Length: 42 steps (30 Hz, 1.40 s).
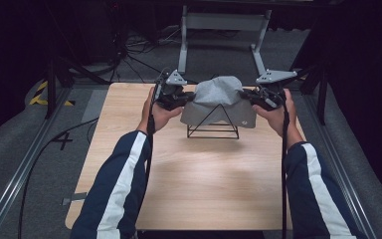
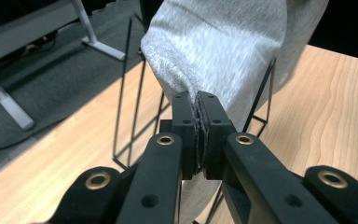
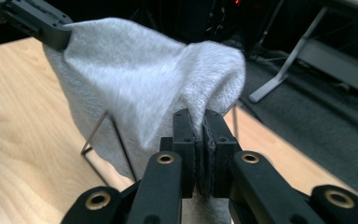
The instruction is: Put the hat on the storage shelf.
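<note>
While the grey cloth [image 1: 218, 99] is pinched at each end by the left claw [image 1: 185, 98] & right claw [image 1: 246, 94], both clenched, it's draped across the wire rack [image 1: 213, 130] underneath, approx. centred.

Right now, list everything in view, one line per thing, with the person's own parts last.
grey cloth: one, light grey, draped over the wire rack at the far middle of the table, pinched at both sides.
wire rack: one, black, thin triangular frame standing on the table under the cloth.
table: one, light wood top, in front of the person.
metal frame: one, pale grey, on the carpet beyond the table.
floor cables: several, black, on the grey carpet at the far left.
hazard tape: one strip, yellow and black, on the floor left of the table.
sleeves: two, navy with a white stripe, coming from the bottom edge.
left gripper: one, black, jaws shut on the cloth's left side.
right gripper: one, black, jaws shut on the cloth's right side.
</note>
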### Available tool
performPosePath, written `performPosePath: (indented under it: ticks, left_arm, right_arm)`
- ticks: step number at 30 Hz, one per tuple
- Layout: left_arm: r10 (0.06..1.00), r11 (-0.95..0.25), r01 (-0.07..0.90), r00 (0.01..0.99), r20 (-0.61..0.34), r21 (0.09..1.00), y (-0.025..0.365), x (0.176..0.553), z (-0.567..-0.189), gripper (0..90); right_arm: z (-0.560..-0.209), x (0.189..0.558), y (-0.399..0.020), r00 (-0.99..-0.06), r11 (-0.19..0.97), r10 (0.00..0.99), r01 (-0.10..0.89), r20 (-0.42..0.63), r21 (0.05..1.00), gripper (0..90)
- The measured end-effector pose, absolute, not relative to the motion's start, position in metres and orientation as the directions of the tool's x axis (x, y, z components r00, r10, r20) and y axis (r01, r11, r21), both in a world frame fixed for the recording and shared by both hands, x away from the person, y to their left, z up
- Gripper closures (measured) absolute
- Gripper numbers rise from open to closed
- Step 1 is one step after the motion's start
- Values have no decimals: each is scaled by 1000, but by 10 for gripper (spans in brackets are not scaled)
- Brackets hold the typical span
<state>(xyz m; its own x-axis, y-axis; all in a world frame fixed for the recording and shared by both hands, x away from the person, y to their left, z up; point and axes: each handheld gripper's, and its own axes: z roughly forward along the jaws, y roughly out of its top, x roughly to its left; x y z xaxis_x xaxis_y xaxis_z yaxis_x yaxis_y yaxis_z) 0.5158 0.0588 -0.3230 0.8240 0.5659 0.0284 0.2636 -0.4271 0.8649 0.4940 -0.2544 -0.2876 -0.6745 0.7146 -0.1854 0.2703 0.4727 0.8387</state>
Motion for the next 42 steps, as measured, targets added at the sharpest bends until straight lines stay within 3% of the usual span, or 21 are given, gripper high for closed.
performPosePath:
  ticks: [21,31,42]
  left_arm:
    - [560,-533,304,826,61,789,43,518,-381,869]
    - [564,-549,324,824,56,770,40,521,-400,869]
    - [580,-564,297,807,113,771,66,506,-384,848]
  right_arm:
    - [-363,505,-251,-674,507,728,402,-129,763,853]
    - [-380,511,-255,-654,487,749,439,-103,755,850]
    - [-368,499,-262,-633,486,762,419,-137,767,775]
